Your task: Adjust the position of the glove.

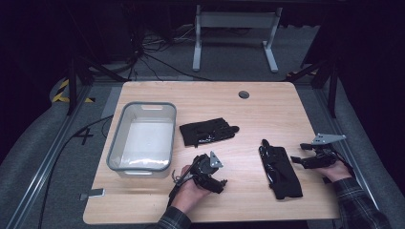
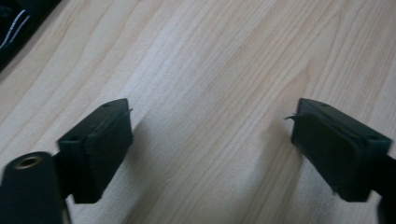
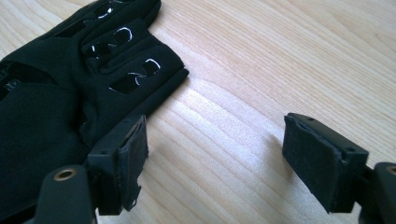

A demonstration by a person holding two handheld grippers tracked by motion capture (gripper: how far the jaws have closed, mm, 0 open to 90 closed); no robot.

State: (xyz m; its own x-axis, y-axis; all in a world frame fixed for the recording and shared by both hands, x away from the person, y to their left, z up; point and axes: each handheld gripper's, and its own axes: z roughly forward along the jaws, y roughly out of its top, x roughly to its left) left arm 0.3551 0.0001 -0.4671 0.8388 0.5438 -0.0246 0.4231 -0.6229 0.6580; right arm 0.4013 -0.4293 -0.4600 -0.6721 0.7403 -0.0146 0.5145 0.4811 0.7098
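Observation:
Two black gloves lie flat on the wooden table (image 1: 248,109). One glove (image 1: 208,130) lies in the middle, fingers to the right. The other glove (image 1: 280,167) lies lengthwise at the right. My left gripper (image 1: 215,174) is held near the front edge, below the middle glove, open over bare wood (image 2: 212,123). A dark glove corner (image 2: 14,28) shows at the top left of that view. My right gripper (image 1: 300,153) stands open just right of the right glove. In its own view the gripper (image 3: 217,133) has its left jaw beside the glove (image 3: 65,88), with nothing between the jaws.
A clear plastic bin (image 1: 115,143) stands empty on the table's left side. A round cable hole (image 1: 244,94) is at the far edge. Beyond the table are a white desk frame (image 1: 234,33) and floor cables (image 1: 148,52).

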